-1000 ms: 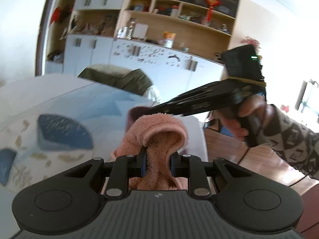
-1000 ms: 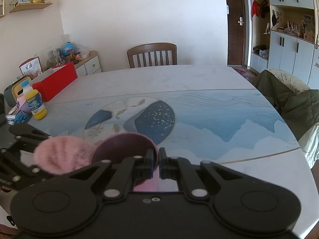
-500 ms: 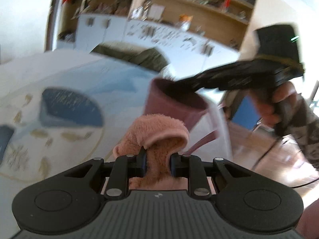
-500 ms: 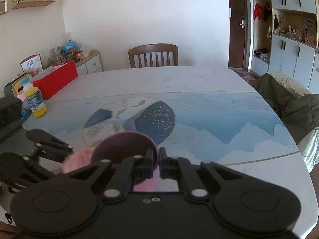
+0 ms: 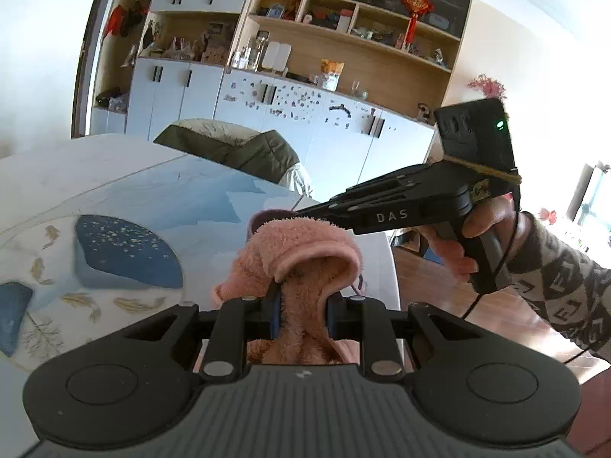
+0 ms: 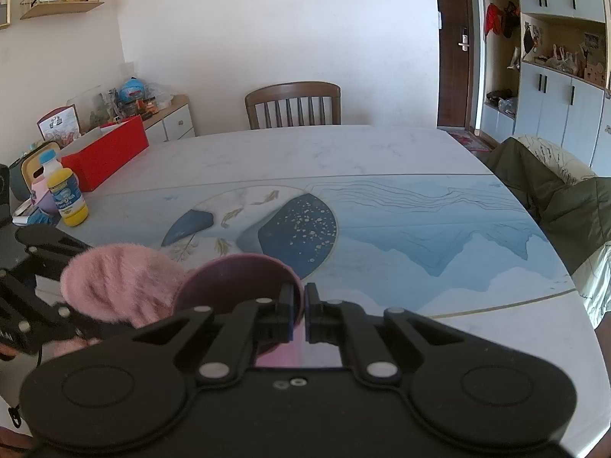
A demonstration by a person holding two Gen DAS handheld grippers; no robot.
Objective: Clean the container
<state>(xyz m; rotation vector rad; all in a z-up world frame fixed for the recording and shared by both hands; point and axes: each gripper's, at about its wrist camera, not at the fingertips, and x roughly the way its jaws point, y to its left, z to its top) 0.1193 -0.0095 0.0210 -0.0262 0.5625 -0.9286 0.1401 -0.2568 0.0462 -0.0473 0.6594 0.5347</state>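
**Two grippers at one pink container: holdings on and around the painted table**

Two black grippers meet over the near edge of the table (image 6: 382, 160), and all places below are taken from the container.

1. Container (image 6: 236, 278): a mauve-pink cup with a round open mouth, held above the table's near edge. Its rim sits between the fingers of the right gripper (image 6: 299, 313), whose jaws are pressed together on the wall, one finger inside and one outside.
2. Cloth (image 5: 301, 263): fluffy, pink, bunched. It is pinched in the left gripper (image 5: 303, 315) and sits just beside the container's mouth, on its left in the right wrist view; whether it touches the rim I cannot tell.
3. Hand (image 5: 454, 244), in a patterned sleeve (image 5: 561, 290): it grips the right gripper's handle, right of the container in the left wrist view.
4. Table art: a dark blue speckled shape (image 6: 298, 233) just beyond the container.
5. Yellow bottle (image 6: 67, 198) with a white cap, far left of the container, beside a red box (image 6: 107, 156).
6. Olive coat (image 6: 565, 210), draped at the table's right edge.
7. Wooden chair (image 6: 293, 105), at the far side of the table.
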